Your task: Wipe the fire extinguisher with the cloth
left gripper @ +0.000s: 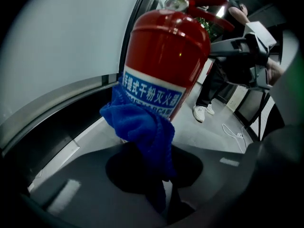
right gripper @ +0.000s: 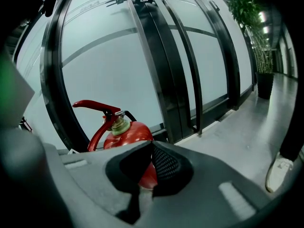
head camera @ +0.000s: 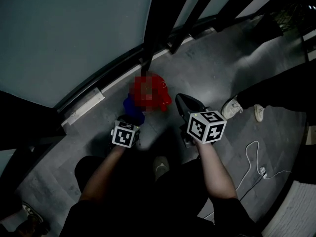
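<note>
Left gripper (left gripper: 161, 198) clenched on the blue cloth (left gripper: 142, 127)
Cloth presses the fire extinguisher (left gripper: 166, 51) label just beyond the jaws; extinguisher stands at the floor (head camera: 212, 68) edge; right gripper (right gripper: 151, 148) closed, empty, beside it

Left gripper (head camera: 133, 117), forearm bare & stretched fwd, sits just beside the fire extinguisher (left gripper: 166, 46) at its left, jaws clamped on the cloth (left gripper: 142, 127). Right gripper (head camera: 181, 101) is just right of it, jaws together w/ nothing between.

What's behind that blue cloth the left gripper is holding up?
The red fire extinguisher: the blue cloth lies against its lower body, covering the left end of its label. The print under the cloth cannot be seen.
</note>
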